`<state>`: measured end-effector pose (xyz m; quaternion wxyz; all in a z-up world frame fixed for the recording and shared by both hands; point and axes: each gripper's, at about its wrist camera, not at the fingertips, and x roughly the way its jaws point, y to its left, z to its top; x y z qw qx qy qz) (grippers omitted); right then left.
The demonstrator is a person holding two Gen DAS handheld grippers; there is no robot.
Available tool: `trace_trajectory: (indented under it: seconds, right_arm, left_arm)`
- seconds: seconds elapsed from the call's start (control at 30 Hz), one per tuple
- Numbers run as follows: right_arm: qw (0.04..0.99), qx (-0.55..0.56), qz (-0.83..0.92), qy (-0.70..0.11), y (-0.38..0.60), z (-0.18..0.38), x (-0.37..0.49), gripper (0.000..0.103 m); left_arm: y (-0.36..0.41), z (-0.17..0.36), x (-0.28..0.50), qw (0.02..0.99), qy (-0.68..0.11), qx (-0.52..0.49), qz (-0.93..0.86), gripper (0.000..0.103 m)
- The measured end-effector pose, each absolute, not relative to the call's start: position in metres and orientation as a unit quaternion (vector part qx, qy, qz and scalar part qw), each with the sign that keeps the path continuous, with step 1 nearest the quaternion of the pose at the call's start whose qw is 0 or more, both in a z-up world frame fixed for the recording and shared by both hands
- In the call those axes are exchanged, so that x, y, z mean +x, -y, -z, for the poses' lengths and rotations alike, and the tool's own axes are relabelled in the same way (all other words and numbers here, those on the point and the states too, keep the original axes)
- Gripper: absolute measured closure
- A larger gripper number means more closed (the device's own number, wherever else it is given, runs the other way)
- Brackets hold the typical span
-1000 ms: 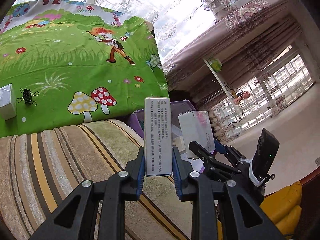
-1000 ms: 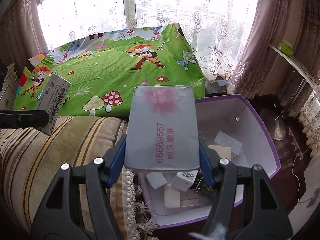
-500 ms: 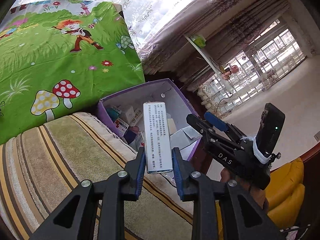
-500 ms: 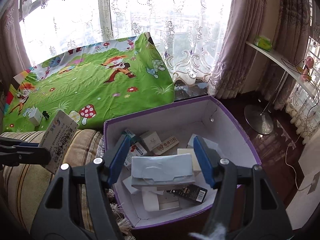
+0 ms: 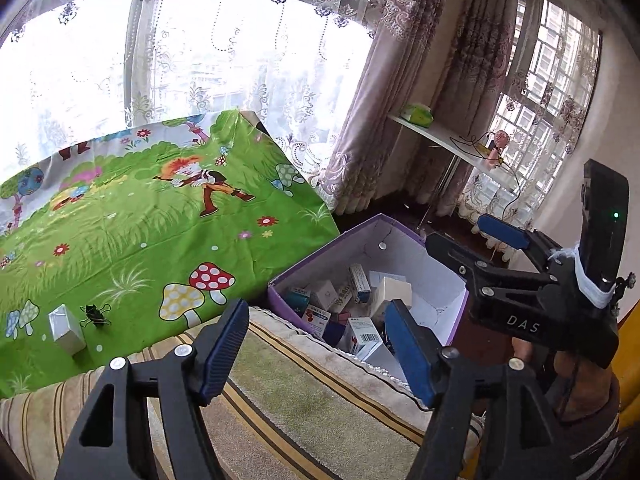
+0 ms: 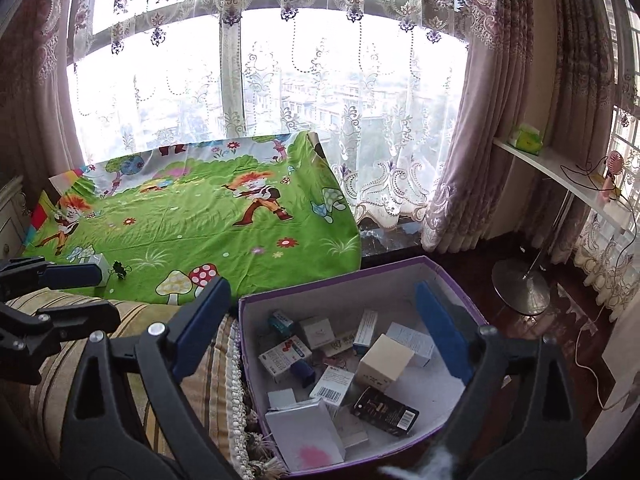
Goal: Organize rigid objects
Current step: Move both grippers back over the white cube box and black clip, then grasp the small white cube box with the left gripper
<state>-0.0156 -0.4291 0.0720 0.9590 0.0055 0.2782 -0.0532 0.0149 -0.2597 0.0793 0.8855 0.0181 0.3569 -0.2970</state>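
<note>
Boxes fill the purple-edged carton point(image 6: 400, 276), which sits on the floor just beside a striped cushion point(image 6: 200, 380). Going left to right in the right wrist view: at nine o'clock the left tool point(image 6: 80, 296) reaches in, its jaws spread with nothing between them — they have just been opening. Behind it, on the green cartoon cloth point(image 6: 200, 232), stand a small silvery box point(image 6: 100, 264) and a black binder clip point(image 6: 119, 270), close together. Lower centre, the right tool point(image 6: 320, 332) hangs over the carton, its jaws also just opened wide and bare. Under it lies the grey box with a pink blot point(image 6: 304, 432) at six o'clock — flat among the other cartons.
</note>
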Motion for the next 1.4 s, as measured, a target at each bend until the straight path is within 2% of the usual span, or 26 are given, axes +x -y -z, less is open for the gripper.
trace_trajectory:
  seconds: [0.13,0.27,0.4,0.5,0.8,0.97,1.1,1.23,1.4]
  right_arm:
    - [0.966,-0.008,0.065,-0.249,0.420,-0.087,-0.022,0.000]
    - [0.975,-0.020,0.073,-0.208,0.410,-0.095,-0.029,0.000]
    - [0.979,-0.034,0.061,-0.193,0.399,-0.097,-0.031,0.000]
    - [0.979,-0.019,0.028,-0.200,0.396,-0.095,-0.028,0.000]
    - [0.976,-0.002,-0.011,-0.219,0.385,-0.091,-0.021,0.000]
    - [0.974,-0.004,-0.026,-0.226,0.375,-0.091,-0.013,0.000]
    - [0.971,-0.006,-0.035,-0.236,0.367,-0.091,-0.005,0.000]
    - [0.968,-0.004,-0.042,-0.246,0.362,-0.091,0.005,0.000]
    - [0.963,-0.011,-0.061,-0.261,0.349,-0.092,0.021,0.000]
  left_arm:
    - [0.254,-0.095,0.000,0.912,-0.283,0.071,0.289,0.019]
    - [0.241,-0.110,-0.009,0.933,-0.228,0.095,0.263,0.014]
    - [0.220,-0.117,-0.006,0.943,-0.204,0.099,0.245,0.014]
    - [0.191,-0.121,0.001,0.942,-0.201,0.057,0.262,0.014]
    - [0.115,-0.126,0.040,0.956,-0.245,0.003,0.160,0.014]
    - [0.078,-0.113,0.079,0.938,-0.309,-0.050,0.146,0.015]
    - [0.059,-0.082,0.116,0.906,-0.397,-0.086,0.116,0.023]
    - [0.047,-0.041,0.146,0.867,-0.474,-0.125,0.094,0.041]
    - [0.036,-0.002,0.164,0.843,-0.517,-0.142,0.048,0.042]
